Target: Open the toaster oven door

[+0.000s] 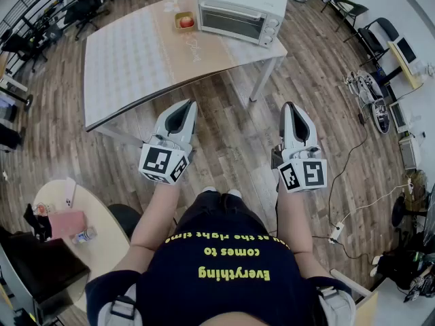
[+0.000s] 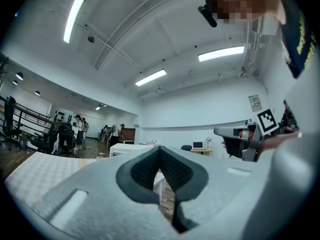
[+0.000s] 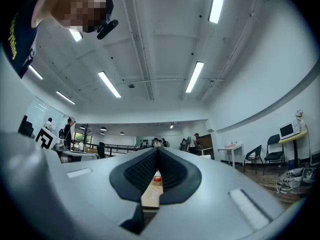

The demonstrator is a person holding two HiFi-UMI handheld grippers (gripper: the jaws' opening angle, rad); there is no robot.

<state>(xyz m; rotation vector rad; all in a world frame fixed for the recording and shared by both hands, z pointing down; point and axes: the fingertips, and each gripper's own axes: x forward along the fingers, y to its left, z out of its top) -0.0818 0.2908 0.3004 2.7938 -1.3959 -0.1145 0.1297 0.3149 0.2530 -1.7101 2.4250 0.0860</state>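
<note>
The white toaster oven (image 1: 241, 10) stands at the far right end of the long table (image 1: 129, 60), its glass door closed and its knobs on the right side. In front of me, over the wooden floor and short of the table's near edge, I hold both grippers level and pointed at the table. The left gripper (image 1: 186, 105) is shut with nothing in it, its pads (image 2: 150, 166) pressed together. The right gripper (image 1: 290, 107) is also shut and empty. Through the slit below its pads (image 3: 145, 169) I see a strip of tabletop and a red thing (image 3: 157, 178).
A small tray with a red fruit (image 1: 185, 22) sits just left of the oven. A round side table (image 1: 102, 246) holds a pink pouch and a bottle at my lower left. Chairs stand at the far left and far right. Cables and a power strip (image 1: 335, 231) lie on the floor to my right.
</note>
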